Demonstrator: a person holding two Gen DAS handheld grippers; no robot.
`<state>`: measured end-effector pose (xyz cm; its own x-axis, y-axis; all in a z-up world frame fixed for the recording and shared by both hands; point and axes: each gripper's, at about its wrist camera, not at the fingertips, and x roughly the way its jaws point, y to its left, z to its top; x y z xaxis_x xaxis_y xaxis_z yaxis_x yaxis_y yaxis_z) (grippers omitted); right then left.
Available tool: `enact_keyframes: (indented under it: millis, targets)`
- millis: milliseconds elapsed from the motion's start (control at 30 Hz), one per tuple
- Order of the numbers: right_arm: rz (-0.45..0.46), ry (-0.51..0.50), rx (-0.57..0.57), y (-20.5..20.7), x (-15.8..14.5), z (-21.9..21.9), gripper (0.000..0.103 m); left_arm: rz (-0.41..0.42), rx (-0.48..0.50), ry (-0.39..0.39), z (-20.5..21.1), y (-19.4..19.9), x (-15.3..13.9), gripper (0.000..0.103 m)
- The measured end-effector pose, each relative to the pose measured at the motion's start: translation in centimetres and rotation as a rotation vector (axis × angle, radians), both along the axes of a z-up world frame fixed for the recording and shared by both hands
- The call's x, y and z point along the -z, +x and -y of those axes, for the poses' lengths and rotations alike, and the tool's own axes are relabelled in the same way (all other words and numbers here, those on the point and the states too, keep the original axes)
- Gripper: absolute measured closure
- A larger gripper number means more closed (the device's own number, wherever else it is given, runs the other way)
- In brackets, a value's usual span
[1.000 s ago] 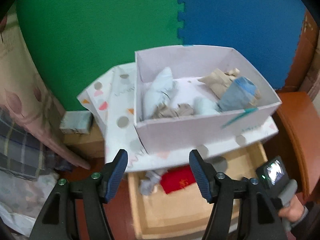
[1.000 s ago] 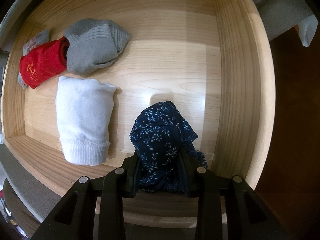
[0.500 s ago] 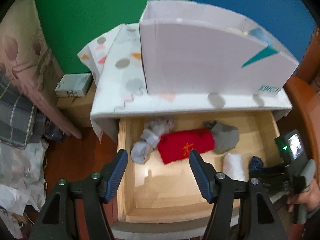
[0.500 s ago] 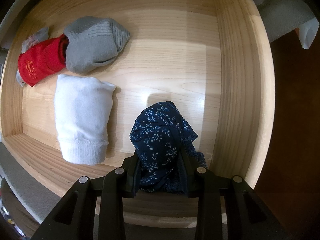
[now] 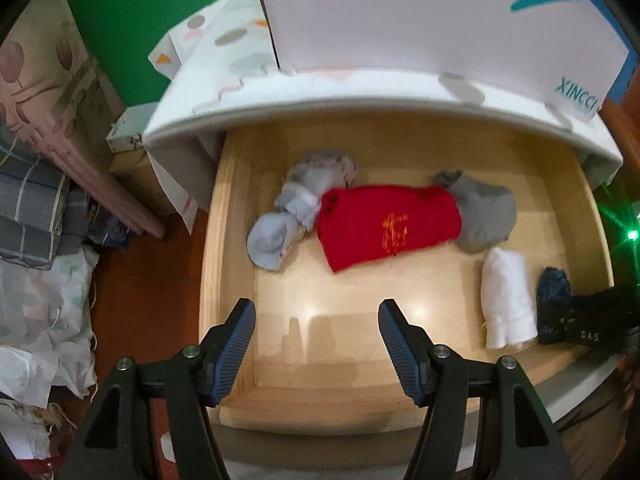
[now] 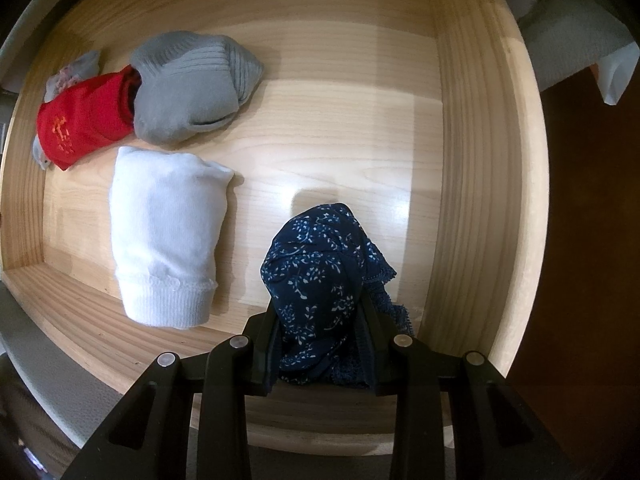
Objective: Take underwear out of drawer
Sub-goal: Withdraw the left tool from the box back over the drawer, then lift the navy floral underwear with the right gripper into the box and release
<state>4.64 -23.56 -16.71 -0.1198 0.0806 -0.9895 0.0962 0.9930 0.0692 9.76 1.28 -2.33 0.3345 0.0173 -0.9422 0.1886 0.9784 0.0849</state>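
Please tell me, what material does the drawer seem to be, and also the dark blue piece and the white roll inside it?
The drawer looks like pale wood with a smooth, slightly glossy finish: grain lines and a light reflection show. The dark blue piece seems thin printed fabric with a lace edge, probably cotton or a blend. The white roll looks like soft knit, with a ribbed band at one end.

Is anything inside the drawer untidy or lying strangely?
Mostly tidy rolls. One oddity: the light blue bundle at the drawer's left lies loosely twisted, not rolled like the red roll and white roll.
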Motion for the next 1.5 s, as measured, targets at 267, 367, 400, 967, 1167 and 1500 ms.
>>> enact_keyframes:
  millis: [267, 367, 400, 967, 1167, 1500]
  targets:
    - [0.034, -0.026, -0.028, -0.2, -0.9, -0.7, 0.076, 0.061, -0.033, -0.007, -0.3, -0.4, -0.7, 0.037]
    - [0.07, -0.034, -0.042, -0.3, -1.6, -1.0, 0.077, 0.068, -0.046, -0.016, -0.6, -0.4, -0.8, 0.037]
    - [0.079, -0.033, -0.044, -0.4, -1.8, -1.0, 0.078, 0.064, -0.049, -0.026, -0.8, -0.4, -0.7, 0.037]
    - [0.289, 0.006, 0.015, 0.0, -13.2, 0.3, 0.079, 0.075, -0.073, -0.04, -1.5, -0.5, -0.8, 0.037]
    - [0.385, 0.009, 0.012, 0.9, -19.3, 0.8, 0.079, 0.083, -0.08, -0.052, -1.9, -0.5, -1.0, 0.037]
    - [0.56, -0.016, -0.006, 5.6, -28.8, 0.0, 0.079, 0.112, -0.103, -0.069, -2.5, -0.7, -1.5, 0.037]
